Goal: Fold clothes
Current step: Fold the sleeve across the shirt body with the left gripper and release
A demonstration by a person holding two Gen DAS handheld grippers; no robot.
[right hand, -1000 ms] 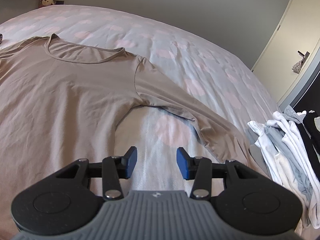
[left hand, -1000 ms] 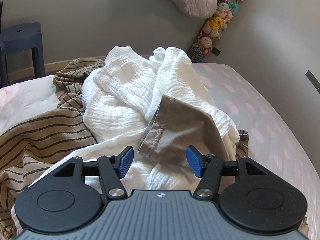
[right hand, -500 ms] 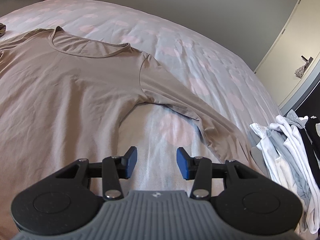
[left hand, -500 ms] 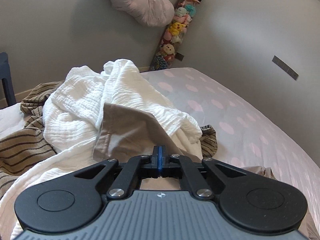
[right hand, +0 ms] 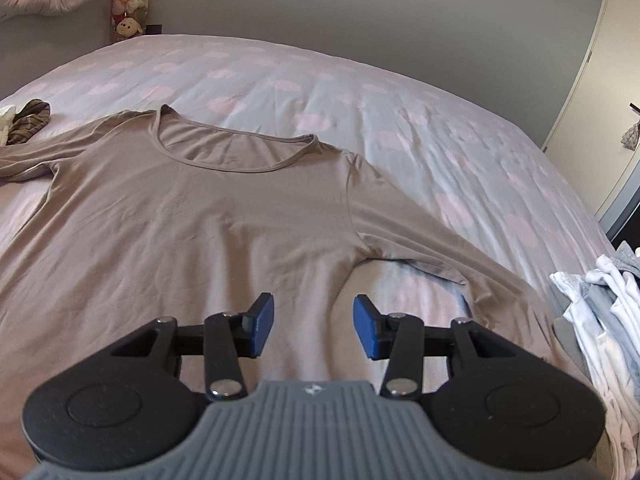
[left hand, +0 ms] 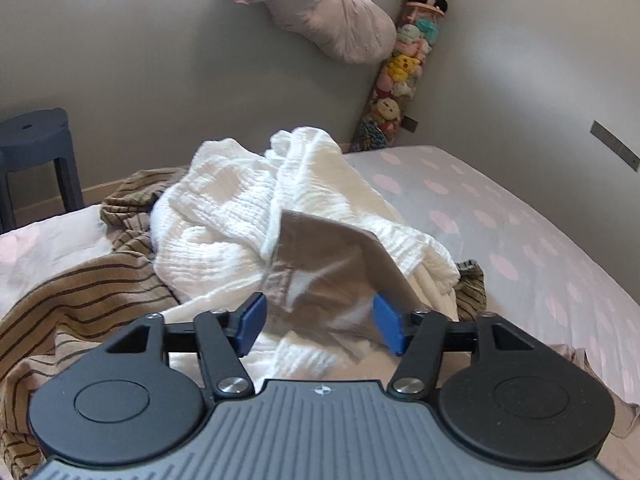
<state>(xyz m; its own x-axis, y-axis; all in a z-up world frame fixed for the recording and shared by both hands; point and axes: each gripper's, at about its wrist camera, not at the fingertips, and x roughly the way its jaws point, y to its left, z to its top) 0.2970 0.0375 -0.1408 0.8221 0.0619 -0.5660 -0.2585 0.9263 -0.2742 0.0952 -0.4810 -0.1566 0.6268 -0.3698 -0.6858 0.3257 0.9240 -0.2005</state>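
The left claw [left hand: 318,328] is opening over the taupe sleeve [left hand: 332,264], pads clear; the right claw [right hand: 314,330] hangs released. Regrasp the cuff squarely.

My left tongs [left hand: 318,330] hang over a heap of laundry near one edge of the bed [left hand: 500,216], their jaws opening with nothing between them. Just beyond them a shirt sleeve [left hand: 332,256] lies on a crinkled blanket [left hand: 224,208]. A striped garment [left hand: 68,292] spreads out to the left of the blanket and under it. Behind the heap, off the bed, a stool [left hand: 34,140] stands at the left by the wall, and a column of soft toys [left hand: 396,76] fills the corner.

My right tongs [right hand: 314,326] hover over the hem side of the shirt [right hand: 180,216], which lies flat on the bed, collar toward the far edge. One sleeve runs right toward a stack of clothes [right hand: 600,308] at the bed's right edge.
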